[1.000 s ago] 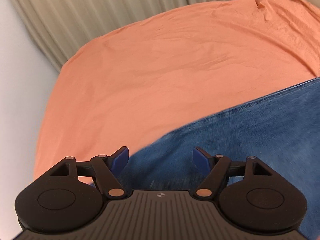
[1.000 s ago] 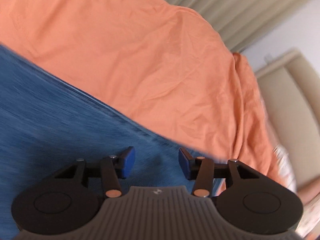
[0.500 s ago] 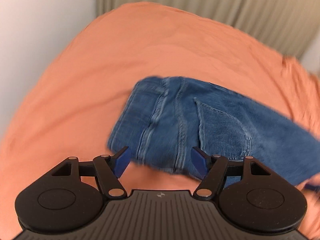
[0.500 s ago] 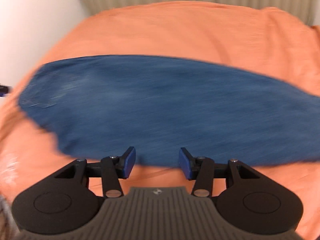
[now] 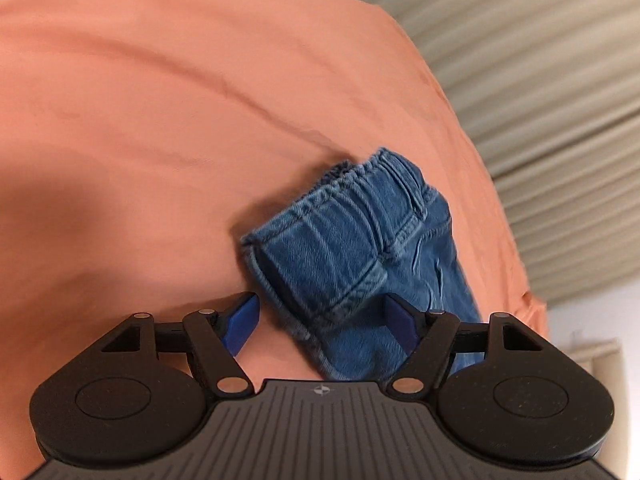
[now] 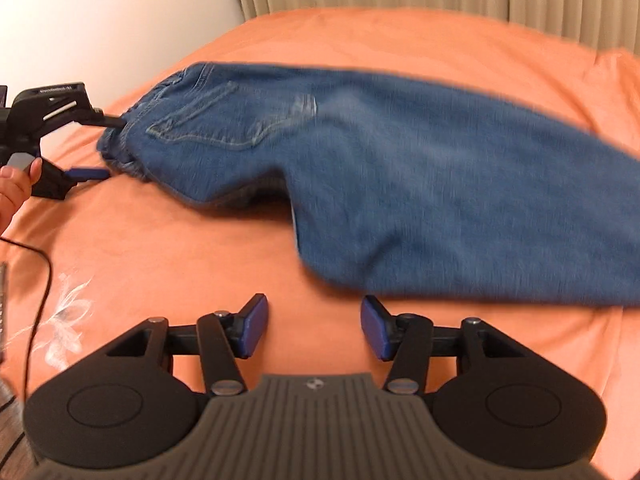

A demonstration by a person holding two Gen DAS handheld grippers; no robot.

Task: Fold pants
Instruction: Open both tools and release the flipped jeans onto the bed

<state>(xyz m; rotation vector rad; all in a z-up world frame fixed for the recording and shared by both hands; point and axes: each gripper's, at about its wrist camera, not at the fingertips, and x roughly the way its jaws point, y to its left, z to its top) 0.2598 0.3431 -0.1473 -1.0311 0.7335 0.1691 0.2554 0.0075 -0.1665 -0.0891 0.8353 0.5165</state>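
The left gripper [image 5: 318, 322], half a second ago short of the blue denim pants [image 6: 400, 152] on the orange bedsheet [image 6: 360, 36], now straddles their waistband with jaws wide, not clamped — the right gripper [image 6: 314, 326] empty, opening — so folding hasn't begun.

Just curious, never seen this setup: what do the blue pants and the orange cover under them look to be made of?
Pants: apparently denim, matte blue, with pale stitched seams and a ribbed waistband. Orange cover: looks like soft woven cotton-like sheet, matte, lightly creased; exact fibre unclear.

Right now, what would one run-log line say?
left tool: open, astride jeans waistband | right tool: opening, empty, short of the leg | bedsheet: orange
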